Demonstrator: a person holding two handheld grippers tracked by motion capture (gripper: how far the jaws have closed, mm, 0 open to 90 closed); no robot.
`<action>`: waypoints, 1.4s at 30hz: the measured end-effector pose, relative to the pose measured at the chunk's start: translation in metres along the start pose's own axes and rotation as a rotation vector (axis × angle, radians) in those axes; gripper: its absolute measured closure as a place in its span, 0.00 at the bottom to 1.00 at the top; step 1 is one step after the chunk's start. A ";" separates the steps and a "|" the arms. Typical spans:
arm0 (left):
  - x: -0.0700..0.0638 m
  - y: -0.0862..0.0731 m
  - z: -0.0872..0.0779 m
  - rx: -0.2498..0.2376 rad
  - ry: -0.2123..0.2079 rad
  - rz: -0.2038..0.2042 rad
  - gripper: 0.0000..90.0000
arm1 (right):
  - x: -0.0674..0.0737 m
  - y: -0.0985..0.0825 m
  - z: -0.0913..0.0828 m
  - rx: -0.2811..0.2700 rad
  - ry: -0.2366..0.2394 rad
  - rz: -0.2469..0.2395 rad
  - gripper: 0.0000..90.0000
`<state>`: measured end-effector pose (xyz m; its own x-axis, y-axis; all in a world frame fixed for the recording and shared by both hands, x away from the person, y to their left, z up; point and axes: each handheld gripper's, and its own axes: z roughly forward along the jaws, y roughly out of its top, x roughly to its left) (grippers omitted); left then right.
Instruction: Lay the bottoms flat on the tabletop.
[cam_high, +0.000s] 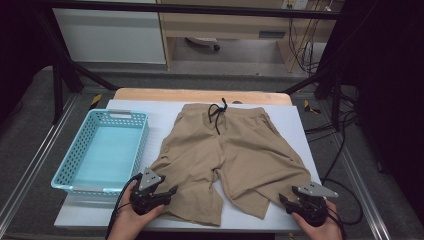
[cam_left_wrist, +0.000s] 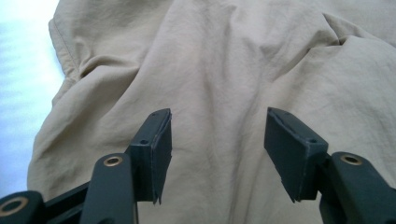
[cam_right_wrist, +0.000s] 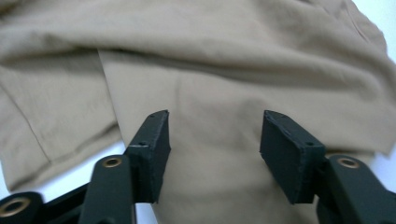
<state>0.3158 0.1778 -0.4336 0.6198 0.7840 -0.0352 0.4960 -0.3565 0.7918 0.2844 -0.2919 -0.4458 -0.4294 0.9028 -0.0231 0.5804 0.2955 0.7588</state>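
A pair of tan shorts (cam_high: 230, 150) lies spread flat on the white table top (cam_high: 295, 127), waistband and black drawstring (cam_high: 218, 114) at the far side, both legs pointing toward me. My left gripper (cam_high: 170, 192) rests at the hem of the left leg, jaws open over the cloth (cam_left_wrist: 233, 70), pads not pressing it. My right gripper (cam_high: 283, 201) sits at the hem of the right leg, also open, with tan fabric (cam_right_wrist: 233, 88) lying between and beyond its jaws. In the left gripper view (cam_left_wrist: 217, 140) and the right gripper view (cam_right_wrist: 215, 140) the gap between the pads is wide.
A light blue perforated basket (cam_high: 140, 150) stands on the left of the table, beside the shorts' left leg. Metal frame rails run along both sides, and cables hang off the right edge.
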 end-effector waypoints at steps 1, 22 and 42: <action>0.000 0.000 0.000 0.002 0.000 0.000 0.46 | 0.000 -0.004 -0.001 0.002 -0.006 -0.004 0.45; -0.001 -0.001 0.002 0.010 0.008 0.011 0.43 | -0.020 -0.038 -0.012 -0.046 -0.114 0.139 0.20; -0.002 -0.002 0.002 0.013 0.011 0.018 0.43 | -0.037 -0.029 -0.013 -0.047 -0.099 0.065 0.97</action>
<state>0.3153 0.1760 -0.4364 0.6218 0.7830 -0.0146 0.4928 -0.3768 0.7843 0.2742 -0.3376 -0.4579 -0.3203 0.9467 -0.0348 0.5711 0.2223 0.7902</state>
